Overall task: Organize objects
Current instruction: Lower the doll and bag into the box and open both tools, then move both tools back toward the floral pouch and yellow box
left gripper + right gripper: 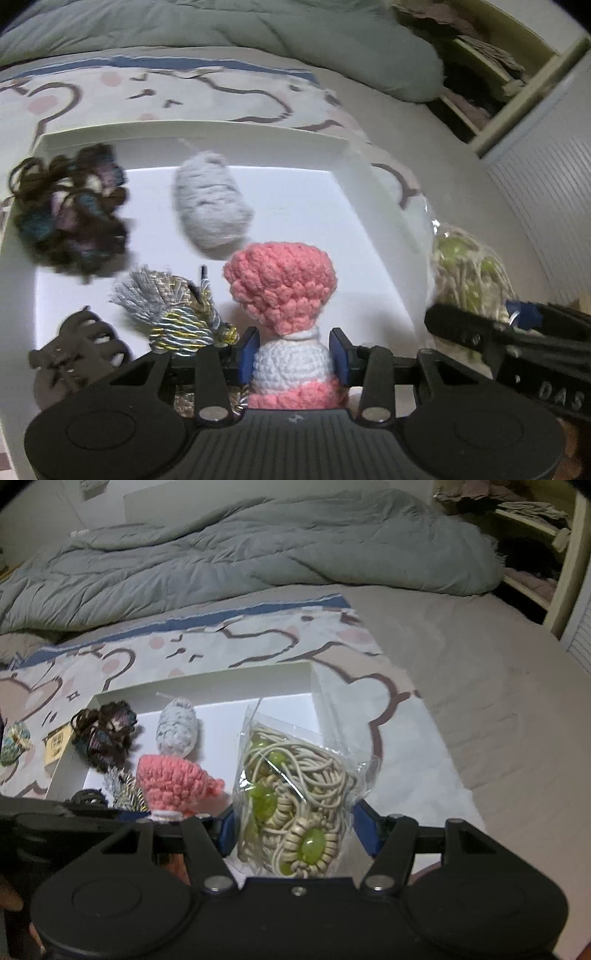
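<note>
Already the white box (pixel 48 258) is filling up. Going from its left side in the left wrist view, a dark tangled yarn bundle (pixel 70 210) is lying by the left wall, a dark hair claw (pixel 77 350) is sitting at the near left corner, a silver and gold tassel (pixel 177 310) is resting just beside it, and a grey yarn ball (pixel 212 201) is lying toward the back.

Next, the left gripper (pixel 291 356) is clamping its blue pads against the white waist of a pink crochet doll (pixel 284 284), holding it over the near middle of the box; whether the doll is touching the floor I cannot tell. Further right, the right gripper (pixel 297 830) is pinching a clear bag of cord and green beads (pixel 291 797), its jaws narrowed onto the plastic, over the box's right half.

By my judgement the task is well along: four items are lying inside, two are being carried in, and both are not yet released.

Only the right wrist view is showing what is lying outside the box on the patterned blanket (pixel 221 646): a small greenish crochet piece (pixel 13 742) at the far left and a yellow tag (pixel 57 744) near the box's left wall. Those may be left to tidy. The left wrist view alone is showing the hair claw plainly.
</note>
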